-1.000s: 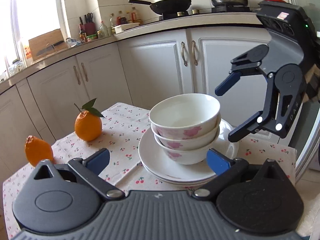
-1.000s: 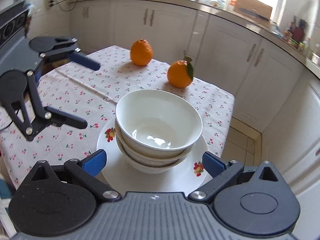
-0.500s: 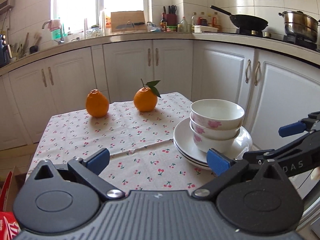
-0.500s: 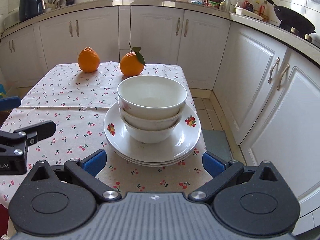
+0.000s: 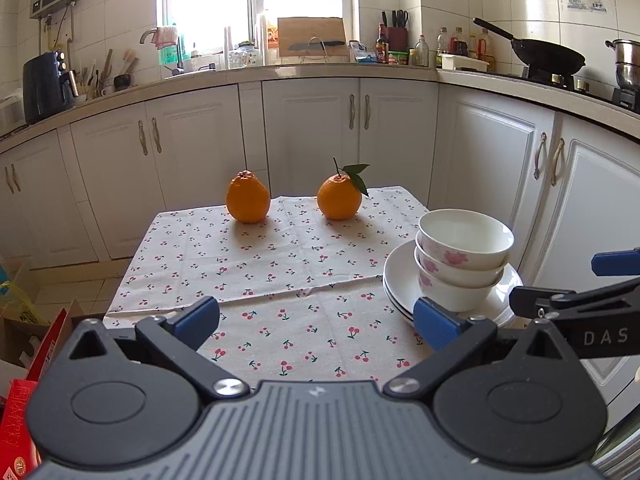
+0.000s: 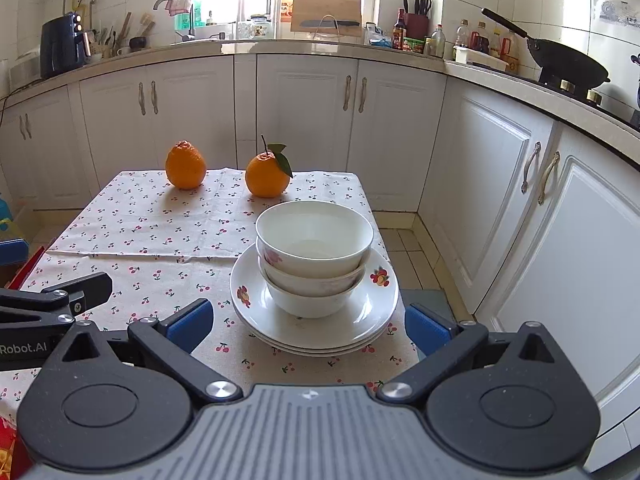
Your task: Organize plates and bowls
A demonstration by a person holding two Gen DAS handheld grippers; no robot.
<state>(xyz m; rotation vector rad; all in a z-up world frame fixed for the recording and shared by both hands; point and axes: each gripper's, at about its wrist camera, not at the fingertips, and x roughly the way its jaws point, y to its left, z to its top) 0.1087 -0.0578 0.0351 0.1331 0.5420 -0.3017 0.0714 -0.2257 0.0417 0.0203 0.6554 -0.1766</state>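
Three white bowls with pink flowers (image 5: 462,258) (image 6: 314,256) sit nested on a stack of white plates (image 5: 400,284) (image 6: 372,308) at the table's right side. My left gripper (image 5: 316,320) is open over the cherry-print cloth, left of the stack, holding nothing. My right gripper (image 6: 306,322) is open too, with the plate stack between and just beyond its blue pads (image 6: 424,328), not touching. The right gripper's fingers (image 5: 560,300) show at the right edge of the left wrist view; the left gripper's finger (image 6: 76,288) shows at the left edge of the right wrist view.
Two oranges (image 5: 248,198) (image 5: 340,196) stand at the table's far edge. The small table (image 5: 280,264) has white cabinets (image 5: 312,132) close behind and to the right. A red box (image 5: 16,420) and bags lie on the floor to the left.
Both grippers have pulled back from the bowl stack and swung to face the window side. The stack has stayed put. Both stay open.
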